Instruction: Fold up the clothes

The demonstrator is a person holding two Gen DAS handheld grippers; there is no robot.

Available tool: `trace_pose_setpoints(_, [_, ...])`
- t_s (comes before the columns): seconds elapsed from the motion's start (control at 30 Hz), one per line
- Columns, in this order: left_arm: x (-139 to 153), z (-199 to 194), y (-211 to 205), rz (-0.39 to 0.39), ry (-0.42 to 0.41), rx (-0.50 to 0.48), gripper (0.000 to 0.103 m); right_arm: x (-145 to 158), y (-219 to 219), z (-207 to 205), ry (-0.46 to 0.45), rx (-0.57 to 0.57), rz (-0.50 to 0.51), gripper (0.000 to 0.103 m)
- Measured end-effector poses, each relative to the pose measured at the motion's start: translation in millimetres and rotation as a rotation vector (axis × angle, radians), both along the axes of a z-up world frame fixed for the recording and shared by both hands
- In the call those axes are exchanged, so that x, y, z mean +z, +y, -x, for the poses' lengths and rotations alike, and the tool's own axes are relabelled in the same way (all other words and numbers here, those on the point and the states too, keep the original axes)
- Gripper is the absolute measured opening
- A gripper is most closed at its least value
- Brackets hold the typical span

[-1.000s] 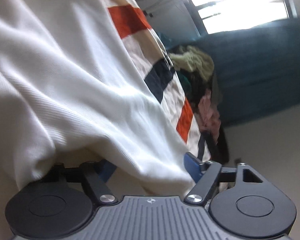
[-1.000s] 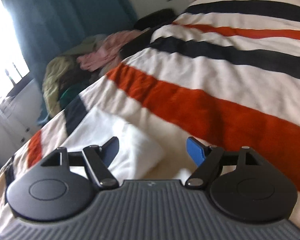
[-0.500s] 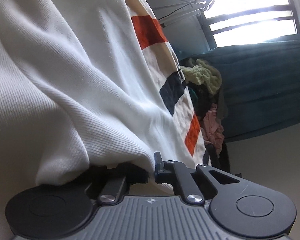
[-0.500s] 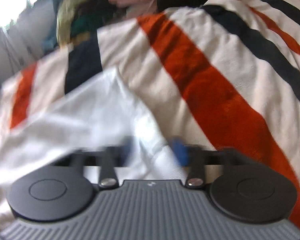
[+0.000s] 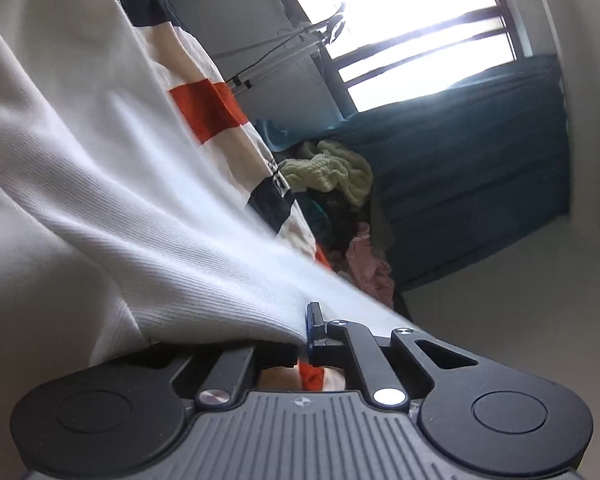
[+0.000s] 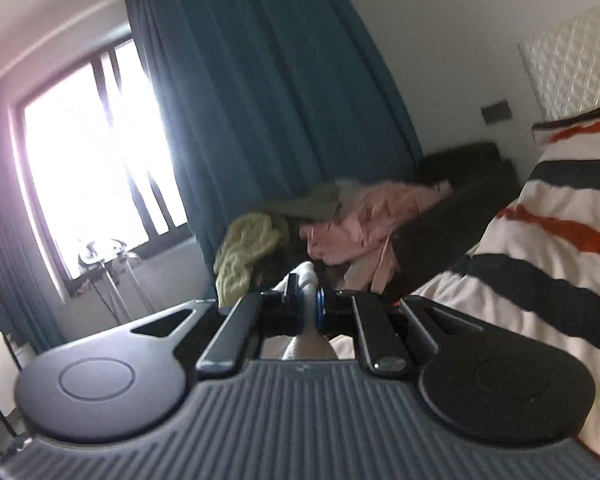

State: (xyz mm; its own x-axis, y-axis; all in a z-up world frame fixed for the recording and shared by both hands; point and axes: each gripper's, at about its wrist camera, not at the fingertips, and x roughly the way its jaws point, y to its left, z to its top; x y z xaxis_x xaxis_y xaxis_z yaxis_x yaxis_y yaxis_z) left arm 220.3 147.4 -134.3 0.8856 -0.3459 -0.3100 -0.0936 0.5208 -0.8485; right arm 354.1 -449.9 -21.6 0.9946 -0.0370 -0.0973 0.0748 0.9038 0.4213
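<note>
A white ribbed garment fills the left of the left wrist view, stretched tight toward my left gripper, which is shut on its edge; the cloth hides the left finger. In the right wrist view my right gripper is shut on a small bunch of the same white garment, which sticks up between the fingers and hangs below them. The gripper is lifted above the bed, facing the room.
The striped red, black and cream bedspread lies at the right, also behind the garment. A pile of clothes sits on a dark chair by the teal curtain. A window and a quilted headboard are visible.
Both grippers went from open to shut on the white garment. The right gripper then lifted it off the bedspread and now faces the room. The cloth in the left view has pulled taut.
</note>
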Motion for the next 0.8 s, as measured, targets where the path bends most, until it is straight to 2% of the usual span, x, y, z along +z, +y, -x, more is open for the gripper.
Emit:
trace_pose_setpoints(0.2, [-13, 19, -11, -0.093, 0.168, -0.026, 0.004, -126, -36, 46, 0.228, -0.076, -0.119, 0.011])
trace_pose_setpoints(0.33, [-13, 27, -10, -0.124, 0.192, -0.014, 0.004, -177, -41, 80, 0.293, -0.107, -0.199, 0.011])
trace_pose_setpoints(0.43, [-13, 27, -10, -0.135, 0.197, -0.008, 0.004, -179, -43, 86, 0.312, -0.114, -0.239, 0.012])
trace_pose_setpoints(0.5, [-13, 27, -10, -0.145, 0.200, -0.005, 0.005, -174, -43, 93, 0.312, -0.150, -0.272, 0.016])
trace_pose_setpoints(0.57, [-13, 26, -9, -0.137, 0.209, 0.000, 0.005, -168, -43, 102, 0.309, -0.195, -0.310, 0.032])
trace_pose_setpoints(0.63, [-14, 26, -9, -0.127, 0.217, 0.005, 0.005, -162, -43, 111, 0.306, -0.241, -0.348, 0.064])
trace_pose_setpoints(0.7, [-15, 27, -9, -0.128, 0.220, 0.011, 0.005, -156, -43, 120, 0.302, -0.287, -0.386, 0.073])
trace_pose_setpoints(0.8, [-15, 26, -9, -0.122, 0.224, 0.022, 0.005, -147, -36, 130, 0.249, -0.241, -0.484, 0.073])
